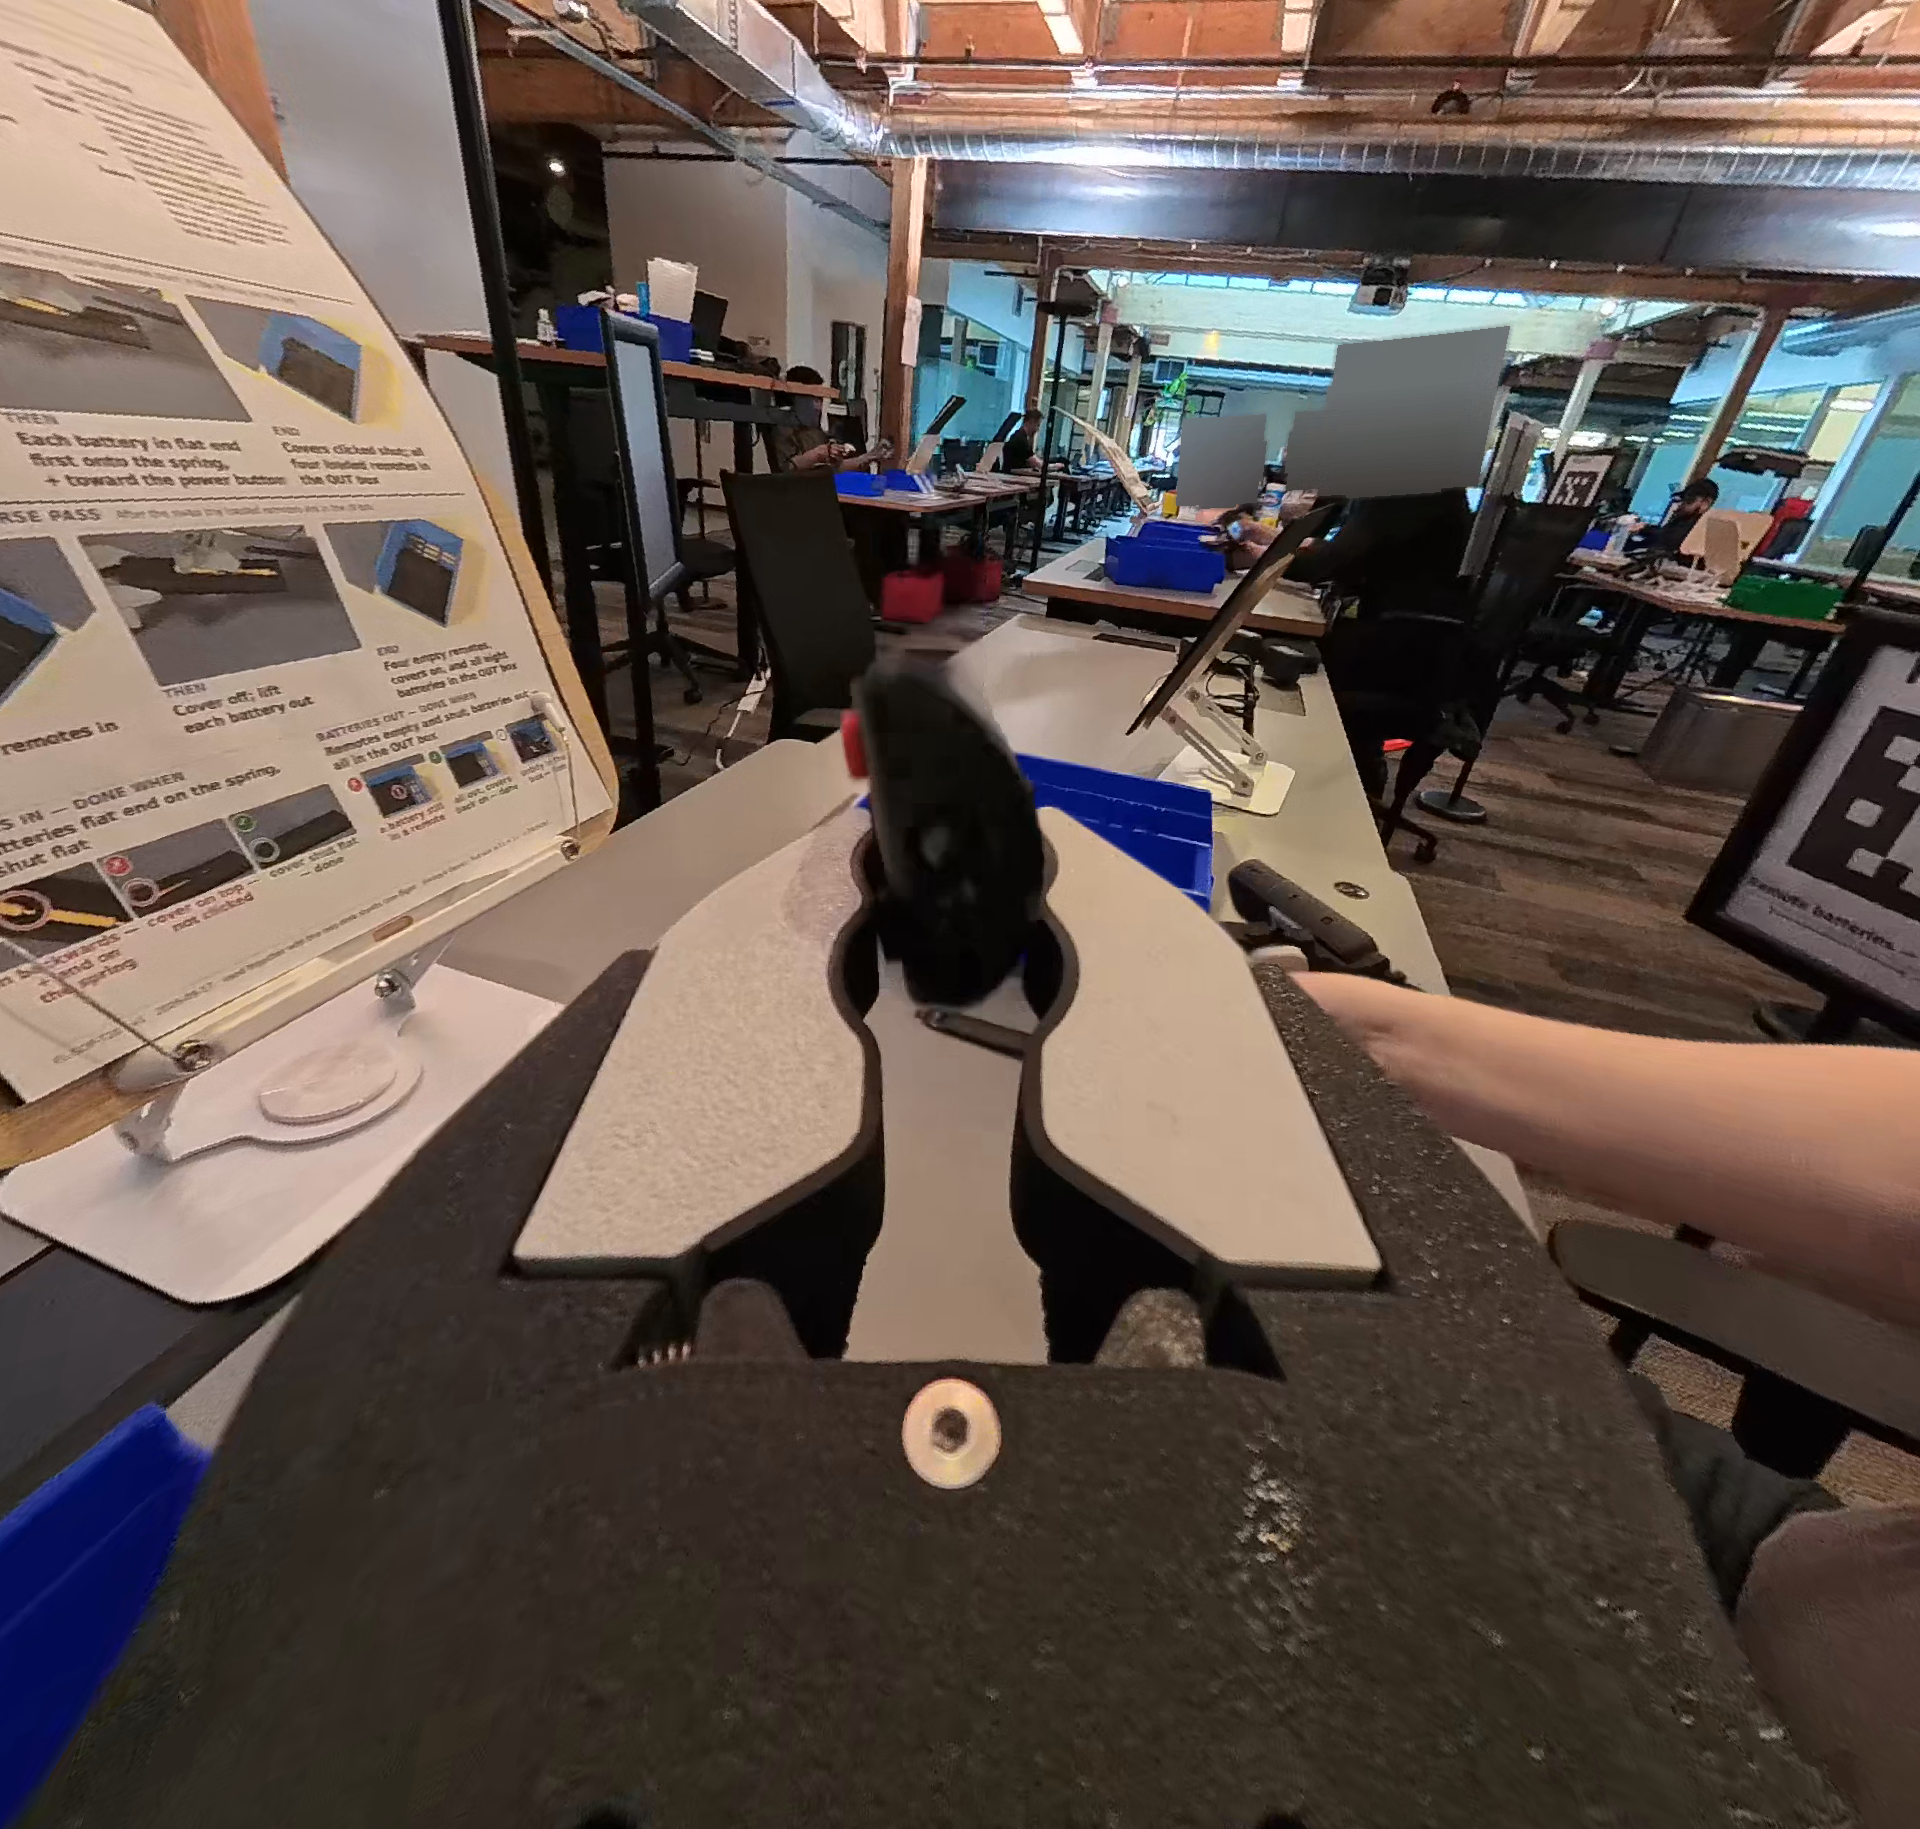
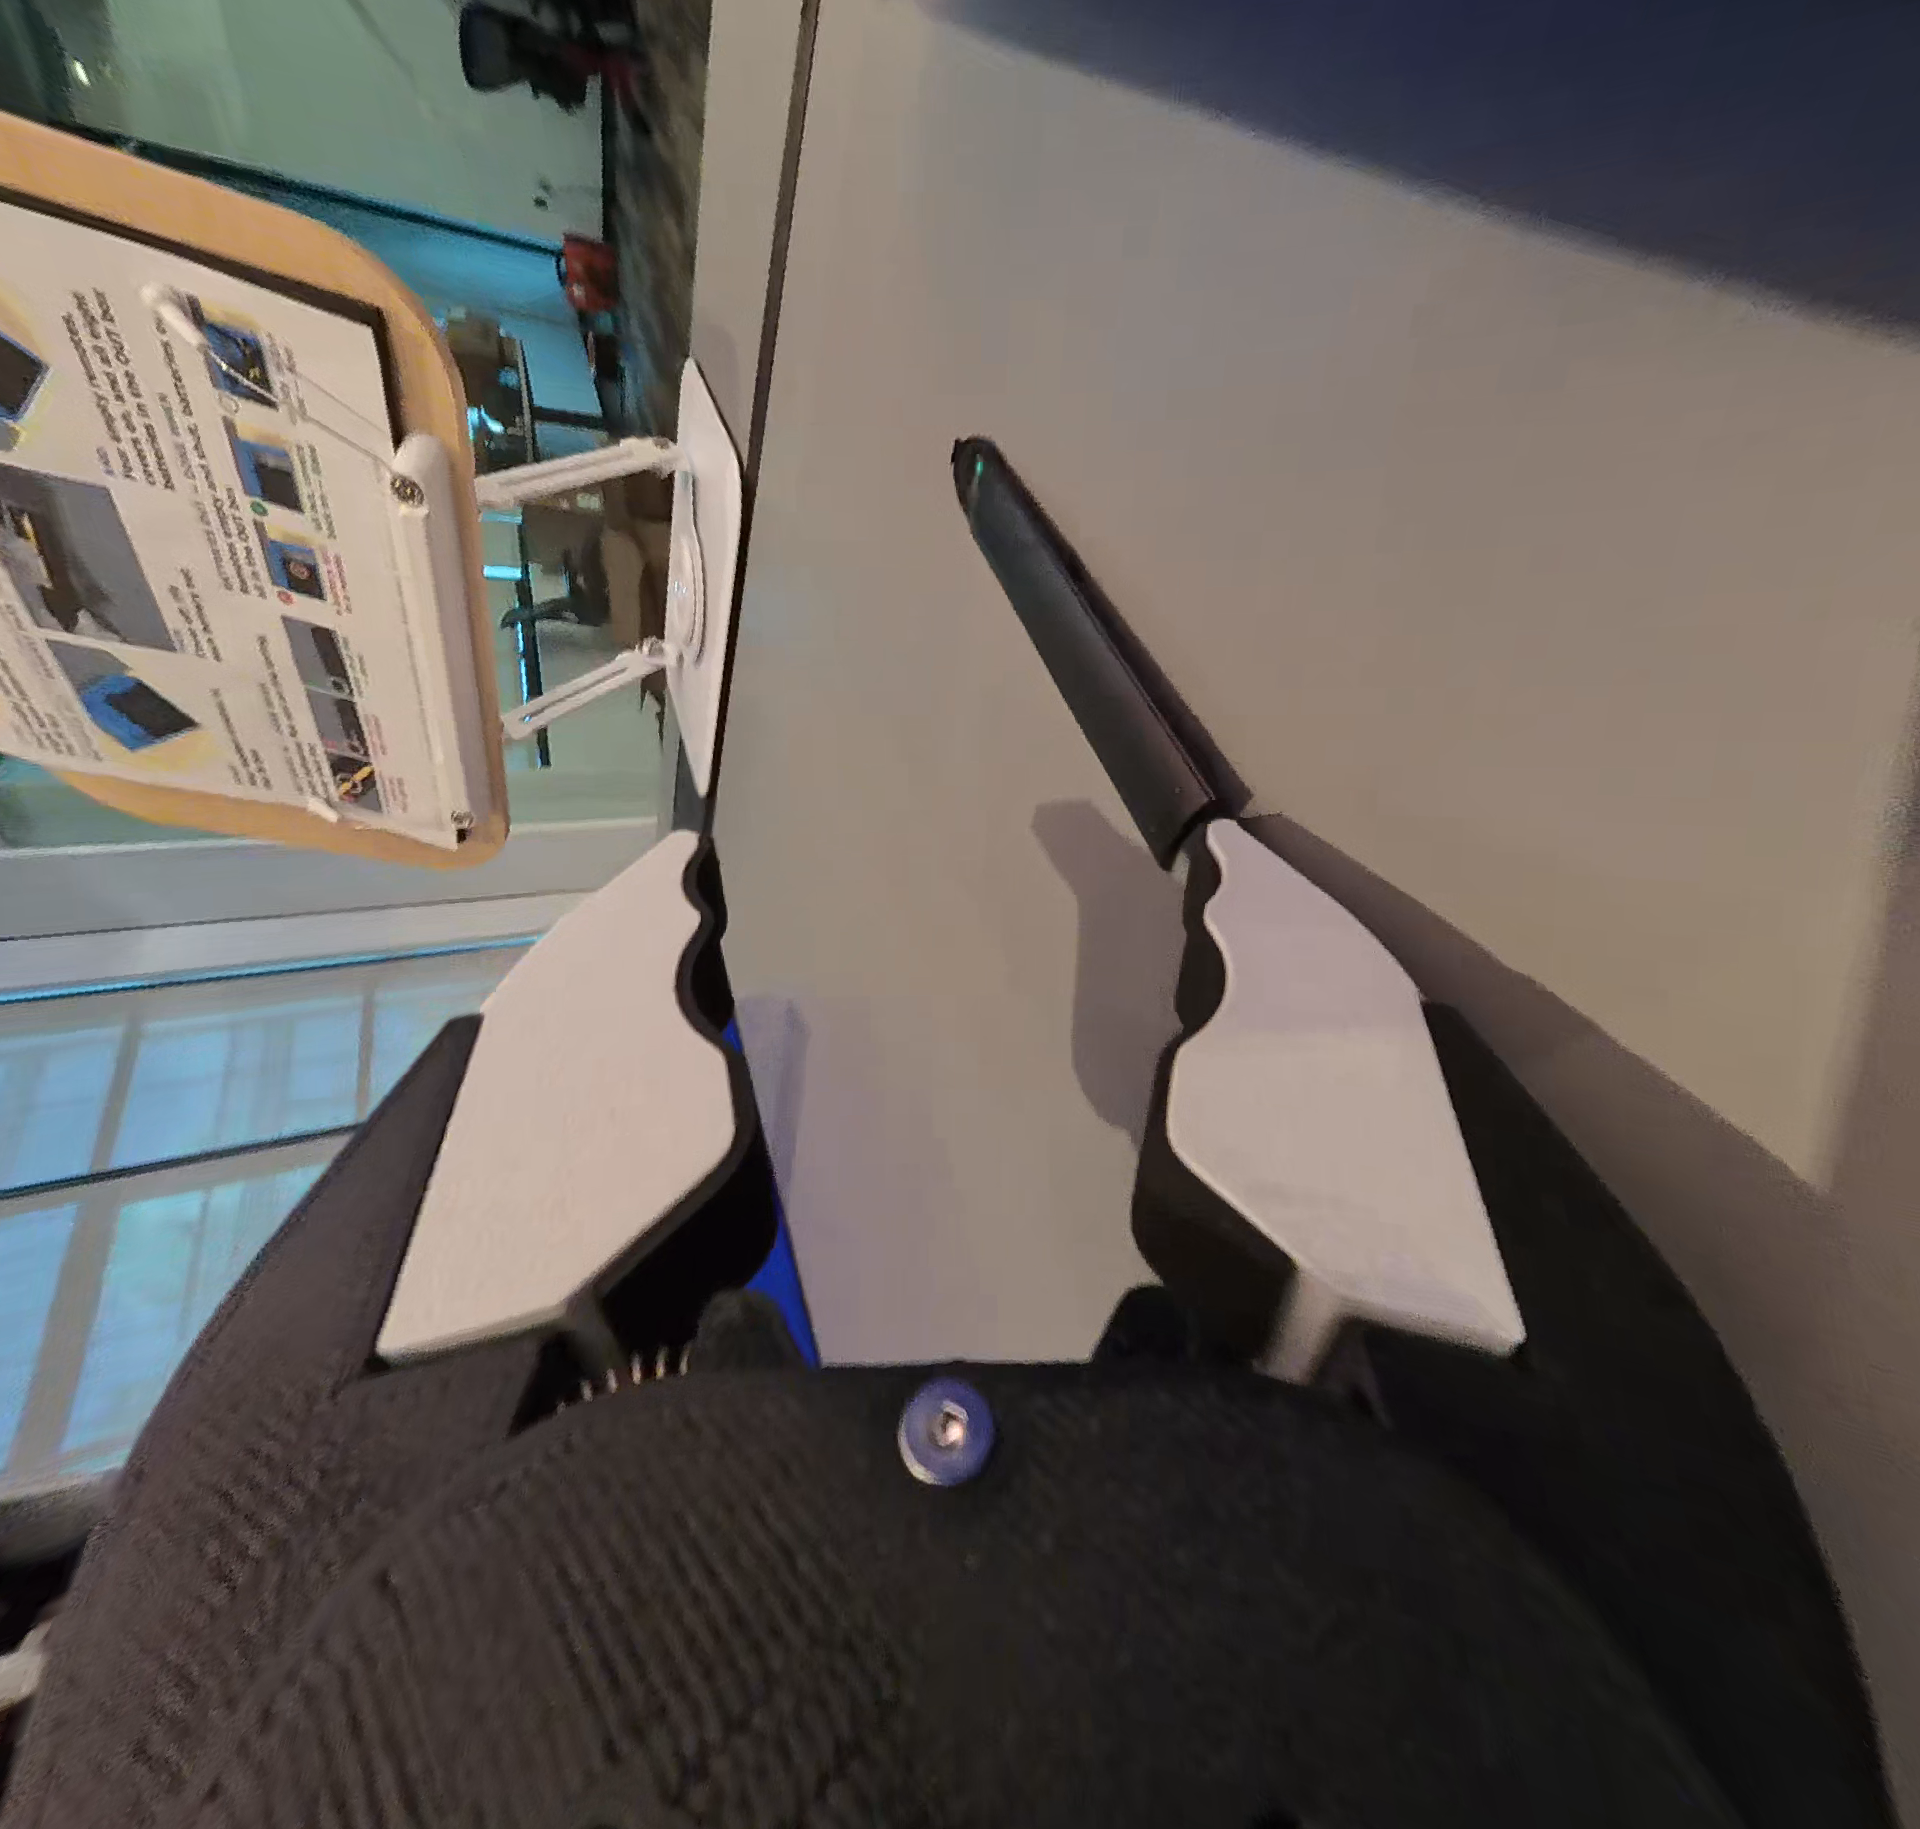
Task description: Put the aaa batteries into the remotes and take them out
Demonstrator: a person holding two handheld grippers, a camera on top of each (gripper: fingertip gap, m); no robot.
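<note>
**Remote held upright in left claw**

A grey worktop is seen in both views. A black remote with a red button is gripped upright by the left claw, blurred. Only the right view shows the right claw spread wide and empty, a thin black cover touching one fingertip.

Each gripper had a black, grainy body with a silver screw set in its middle; the left gripper and the right gripper both carried two pale grey fingers with wavy black inner edges. The person's forearm was bare, with no sleeve showing.
</note>
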